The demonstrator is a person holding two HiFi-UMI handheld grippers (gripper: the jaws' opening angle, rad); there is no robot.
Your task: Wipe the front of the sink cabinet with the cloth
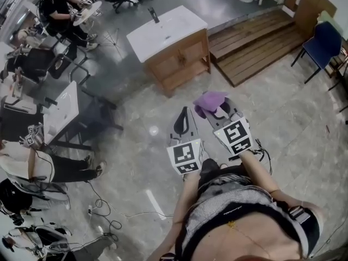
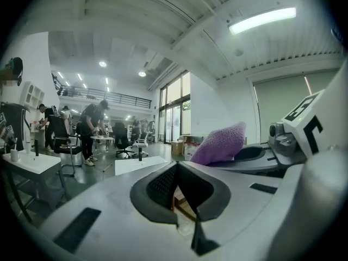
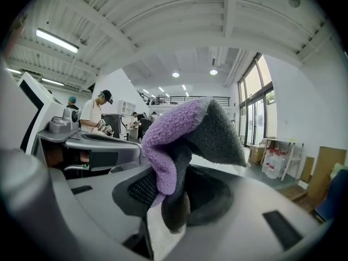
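Purple cloth [image 1: 209, 100]: bunched, grey on its inner side, held off the floor and well apart from the cabinet.
Right tongs [image 3: 173, 200]: clamped on the cloth's lower fold. The rest of the cloth stands up above the pads and flops over to the right.
Left tongs [image 2: 175, 194]: pressed together at the tips with nothing between them, held just beside the right pair, on its left.
Sink cabinet [image 1: 182, 58]: wooden, with its panelled front turned toward the person. It stands on the floor ahead of both tongs, and neither touches it.
Basin top [image 1: 163, 26]: white, covers the whole cabinet, with a dark faucet [image 1: 154, 15] at its far edge.
Floor [image 1: 136, 145]: grey polished stone, with cables [image 1: 103, 211] lying loose at lower left.
Wooden platform [image 1: 261, 39]: low slatted deck just right of the cabinet.
Blue chair [image 1: 322, 43]: at the right edge, past the platform.
People [image 1: 57, 7]: several along the left edge, seated or bent over work beside a white counter [image 1: 62, 110].
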